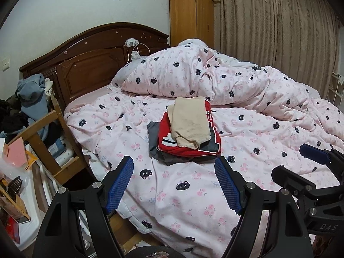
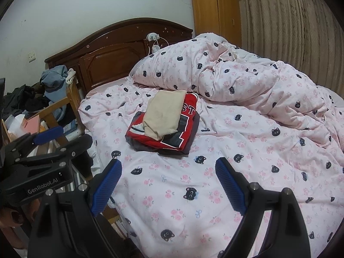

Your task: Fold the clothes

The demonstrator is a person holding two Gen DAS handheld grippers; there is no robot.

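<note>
Both tools stand wide with nothing between their blue pads: the left tool (image 1: 174,165) and the right tool (image 2: 167,167) hover over the bed's near edge. Just beyond them, mid-bed, a folded stack sits on the cat-print duvet (image 2: 247,142): a beige garment (image 2: 165,114) on a red jersey (image 2: 185,126) on a grey garment (image 1: 153,142).

The room is lit evenly by soft indoor light, a little dim and cool. Shadows are weak, with no glare. Both views are sharp in the middle, but the fisheye lens bends the edges and leaves dark corners.
</note>
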